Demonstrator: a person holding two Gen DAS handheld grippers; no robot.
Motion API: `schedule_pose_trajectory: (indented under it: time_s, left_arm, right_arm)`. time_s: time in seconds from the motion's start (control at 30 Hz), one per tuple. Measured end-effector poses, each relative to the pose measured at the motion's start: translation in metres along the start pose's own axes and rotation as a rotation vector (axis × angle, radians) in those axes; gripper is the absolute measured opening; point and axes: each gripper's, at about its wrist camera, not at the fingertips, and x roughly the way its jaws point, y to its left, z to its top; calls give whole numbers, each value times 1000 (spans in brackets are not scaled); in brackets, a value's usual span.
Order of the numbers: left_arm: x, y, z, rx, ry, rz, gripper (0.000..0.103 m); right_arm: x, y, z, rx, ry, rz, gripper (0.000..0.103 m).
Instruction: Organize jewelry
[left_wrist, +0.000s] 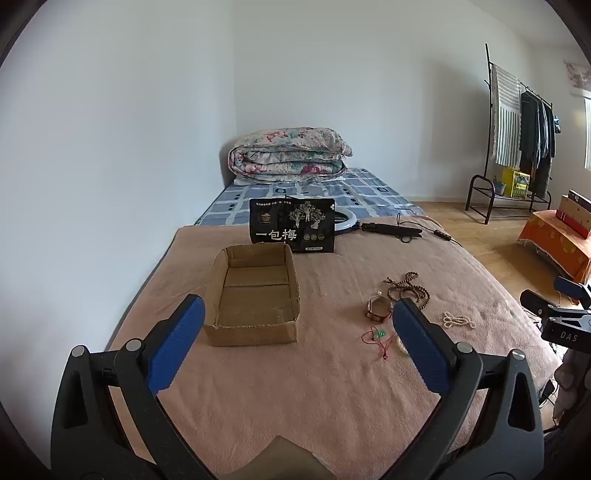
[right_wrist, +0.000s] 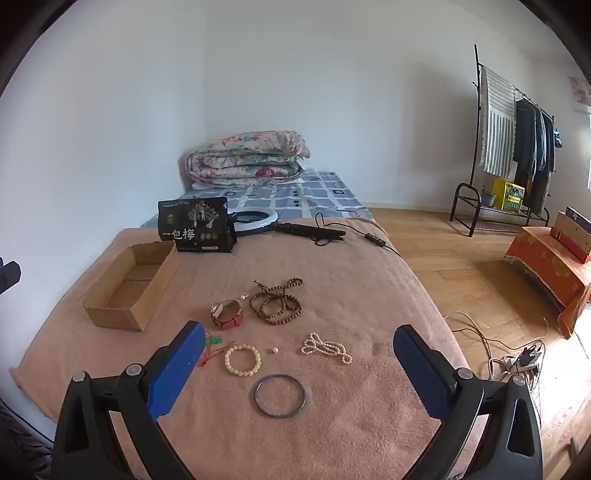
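**Mia:** What is in the cardboard box (left_wrist: 255, 295)?

**Ben:** Nothing. It is open on top and I can see its bare bottom. It sits on the pink blanket (right_wrist: 351, 417) on the bed, near the left side. A black snack bag (left_wrist: 292, 230) stands right behind it.

**Mia:** Where is the jewelry?

**Ben:** All on the blanket, to the right of the box and apart from it. There is a brown bead necklace (right_wrist: 277, 301), a watch with a red strap (right_wrist: 226, 314) beside it, a white pearl string (right_wrist: 325, 348), a cream bead bracelet (right_wrist: 242, 360), a dark thin bangle (right_wrist: 279, 395), a red string with a green charm (right_wrist: 212, 345), and one loose pearl (right_wrist: 274, 350).

**Mia:** What do the claws do?

**Ben:** The left claw (left_wrist: 295, 339) is spread wide with nothing in it. The right claw (right_wrist: 297, 369) is spread wide too, and grips nothing. It hangs over the bracelet, pearl and bangle.

**Mia:** Is there room to move?

**Ben:** Yes. The blanket is bare between the box and the beads. The right edge of the bed drops to the wood floor (right_wrist: 461, 266).

**Mia:** Do both views show the same?

**Ben:** No. Only the right view shows the bangle, and cables and a plug (right_wrist: 524, 360) on the floor. In the left view, the claw's finger hides most of the cream bracelet.
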Motion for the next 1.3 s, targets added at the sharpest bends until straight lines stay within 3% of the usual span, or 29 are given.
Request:
schedule_pose_trajectory:
  time_s: [1.3]
  left_arm:
    - [0,0,0,-5,-10,0,103]
  right_arm:
    - [1,8,-2,-8,2,3,103]
